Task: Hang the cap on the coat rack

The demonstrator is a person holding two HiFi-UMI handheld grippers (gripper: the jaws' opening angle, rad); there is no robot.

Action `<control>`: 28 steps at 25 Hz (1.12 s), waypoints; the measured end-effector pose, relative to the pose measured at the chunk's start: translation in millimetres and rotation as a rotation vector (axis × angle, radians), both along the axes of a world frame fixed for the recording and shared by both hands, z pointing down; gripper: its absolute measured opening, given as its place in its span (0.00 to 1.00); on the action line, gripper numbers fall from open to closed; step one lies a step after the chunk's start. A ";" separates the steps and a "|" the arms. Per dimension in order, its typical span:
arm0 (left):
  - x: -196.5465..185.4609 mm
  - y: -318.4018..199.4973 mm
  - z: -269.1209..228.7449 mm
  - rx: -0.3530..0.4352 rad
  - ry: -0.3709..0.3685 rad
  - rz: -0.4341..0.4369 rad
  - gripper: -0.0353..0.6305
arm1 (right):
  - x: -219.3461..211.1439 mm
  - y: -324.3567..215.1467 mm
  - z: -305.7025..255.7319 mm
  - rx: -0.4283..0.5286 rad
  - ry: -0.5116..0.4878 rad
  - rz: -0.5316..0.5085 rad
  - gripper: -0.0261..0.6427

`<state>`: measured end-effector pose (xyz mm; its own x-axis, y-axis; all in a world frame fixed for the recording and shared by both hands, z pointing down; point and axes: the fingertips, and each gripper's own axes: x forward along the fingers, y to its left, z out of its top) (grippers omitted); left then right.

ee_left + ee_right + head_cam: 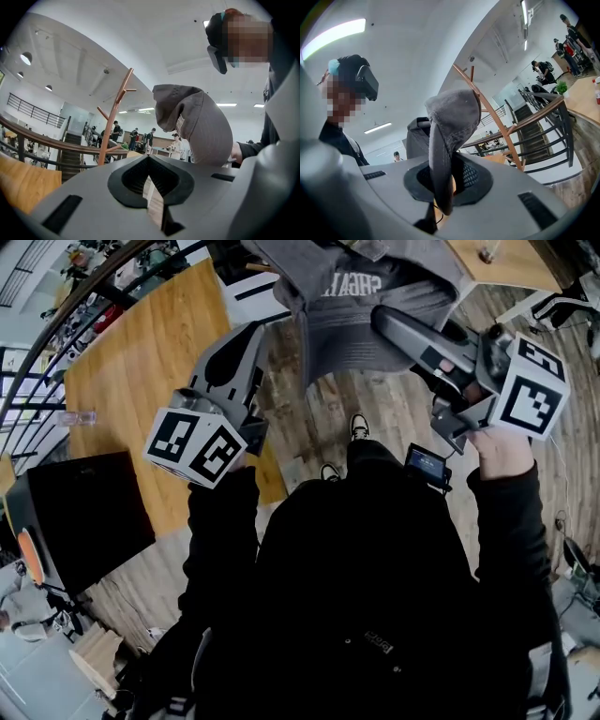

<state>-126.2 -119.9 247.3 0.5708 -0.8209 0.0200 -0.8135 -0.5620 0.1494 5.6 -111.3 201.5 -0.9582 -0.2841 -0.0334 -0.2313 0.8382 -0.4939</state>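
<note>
Gripping an edge of the grey cap, my right gripper has its jaws clamped on the fabric and holds the cap raised in the air, above the wooden floor. My left gripper is closed with nothing between its jaws, near the cap. The coat rack stands beyond, apart from the cap.

Got both arms raised out in front of me, black sleeves. Left tongs point upward, jaws together, nothing in them. Right tongs are pinched tight on the cap edge, with my right hand on the handle.
</note>
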 end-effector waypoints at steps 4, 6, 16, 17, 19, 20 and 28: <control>-0.8 1.6 -7.8 0.008 0.013 0.003 0.06 | -6.7 2.8 -6.5 0.018 -0.011 -0.031 0.10; 5.8 0.2 -6.9 0.004 0.008 0.027 0.06 | -4.7 2.6 -4.6 0.013 0.000 -0.027 0.10; 7.3 -0.5 6.6 -0.034 0.012 0.013 0.06 | -5.2 5.3 1.3 -0.037 -0.009 -0.066 0.10; 7.1 -0.5 9.7 -0.039 0.017 0.005 0.06 | -4.7 5.2 3.1 -0.045 -0.007 -0.073 0.10; 6.7 1.0 15.4 -0.055 0.028 -0.014 0.06 | -4.3 4.9 6.6 -0.068 -0.006 -0.089 0.10; 6.7 1.9 17.6 -0.065 0.032 -0.020 0.06 | -4.4 5.1 7.8 -0.079 -0.006 -0.094 0.10; 10.7 4.4 31.5 -0.088 0.045 -0.020 0.06 | -4.2 5.6 10.0 -0.083 -0.007 -0.107 0.10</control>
